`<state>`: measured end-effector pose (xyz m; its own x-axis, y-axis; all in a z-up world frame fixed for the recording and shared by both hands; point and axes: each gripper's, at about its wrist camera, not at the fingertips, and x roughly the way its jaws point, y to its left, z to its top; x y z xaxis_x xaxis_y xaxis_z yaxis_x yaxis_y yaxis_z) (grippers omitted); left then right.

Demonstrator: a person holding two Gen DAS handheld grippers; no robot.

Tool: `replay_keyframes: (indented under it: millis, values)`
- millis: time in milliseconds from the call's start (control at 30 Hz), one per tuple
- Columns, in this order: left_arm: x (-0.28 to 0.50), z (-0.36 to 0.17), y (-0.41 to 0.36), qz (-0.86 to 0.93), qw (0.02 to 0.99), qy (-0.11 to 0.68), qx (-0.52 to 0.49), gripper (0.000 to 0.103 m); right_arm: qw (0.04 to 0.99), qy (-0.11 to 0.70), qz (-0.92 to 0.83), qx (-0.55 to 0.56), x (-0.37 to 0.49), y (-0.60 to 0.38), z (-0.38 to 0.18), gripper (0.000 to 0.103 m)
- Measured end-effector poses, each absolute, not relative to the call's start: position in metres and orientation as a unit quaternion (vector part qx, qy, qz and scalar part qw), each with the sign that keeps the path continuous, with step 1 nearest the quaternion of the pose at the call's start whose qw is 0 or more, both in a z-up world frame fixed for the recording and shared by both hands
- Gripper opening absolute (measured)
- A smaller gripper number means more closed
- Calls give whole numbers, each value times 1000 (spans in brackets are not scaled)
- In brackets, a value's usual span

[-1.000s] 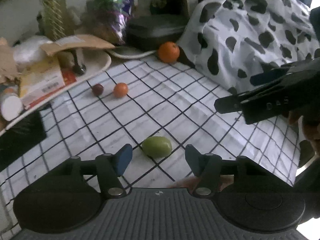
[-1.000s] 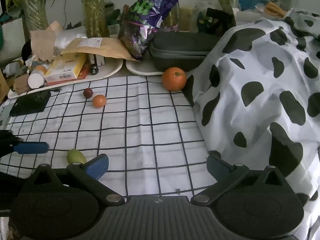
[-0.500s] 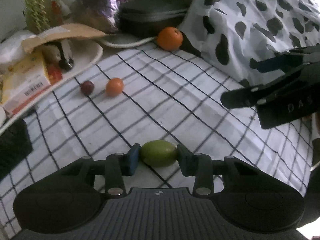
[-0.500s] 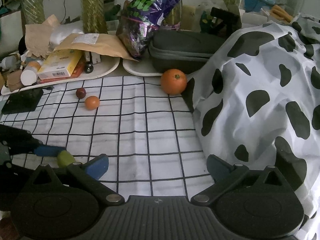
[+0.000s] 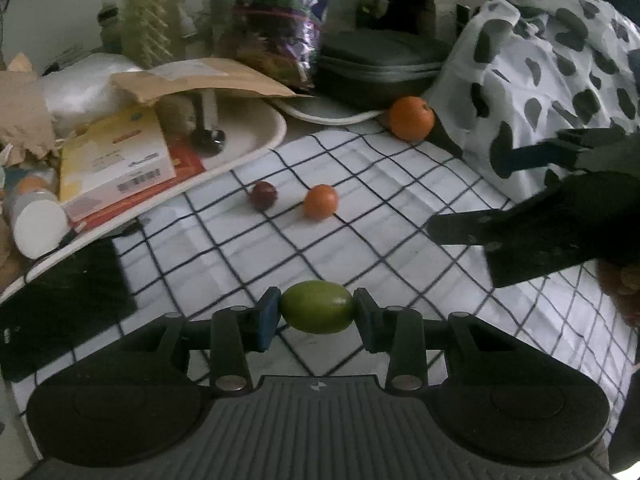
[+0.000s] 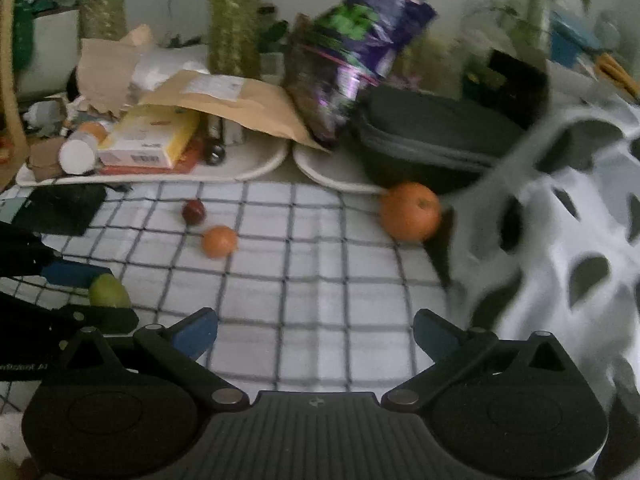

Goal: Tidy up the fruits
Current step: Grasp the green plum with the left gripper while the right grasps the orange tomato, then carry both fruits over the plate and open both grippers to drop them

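My left gripper point(image 5: 317, 314) is shut on a green oval fruit point(image 5: 317, 312), both blue pads pressing its ends, just above the checked cloth point(image 5: 360, 216). From the right wrist that fruit point(image 6: 108, 291) shows at the left between the left gripper's fingers. My right gripper point(image 6: 316, 334) stands open over the cloth with nothing between its fingers; it also shows at the right edge of the left wrist view point(image 5: 472, 196). Farther back lie a small dark red fruit point(image 5: 264, 196), a small orange fruit point(image 5: 321, 201) and a big orange point(image 5: 412, 119) against the spotted fabric.
A black-spotted white fabric point(image 5: 552, 64) covers the right side. Two white trays point(image 5: 260, 144) at the back hold boxes, a paper bag and a bottle. A dark zip case point(image 5: 380, 64) and a purple bag point(image 6: 352, 48) stand behind. A black flat object point(image 5: 60, 300) lies at the left.
The left gripper moved up to the green fruit and closed on it, then carried it forward. The right gripper shifted along the cloth, staying open.
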<state>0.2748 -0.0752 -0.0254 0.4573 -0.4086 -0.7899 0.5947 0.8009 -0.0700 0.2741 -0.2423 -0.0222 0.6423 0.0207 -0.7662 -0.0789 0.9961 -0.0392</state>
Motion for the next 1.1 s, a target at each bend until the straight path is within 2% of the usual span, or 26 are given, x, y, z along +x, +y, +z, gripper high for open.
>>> replay_keyframes:
  millis: [100,167,400,633,767,867,900,1100]
  values:
    - [277,-22,-66,-296,850,423,102,38,908,411,60,-43,287,-233,-26,101]
    - [278,-19,-60,-297,853,418,97,38,907,411,76,-46,295,-226,-29,94]
    - [283,-12,-43,-289,861,410,79,38,907,403,114,-52,318,-210,-42,84]
    - [286,-13,-33,-286,862,413,77,38,904,405,125,-53,334,-202,-52,63]
    - [287,-14,-31,-285,861,414,76,38,903,406,132,-50,341,-199,-59,56]
    - [287,-15,-30,-285,861,414,75,38,902,405,141,-43,343,-199,-62,42]
    - [287,-15,-30,-285,861,415,75,38,902,405,141,-43,343,-199,-61,29]
    - [285,-14,-33,-287,859,418,76,38,901,406,147,-37,335,-205,-51,28]
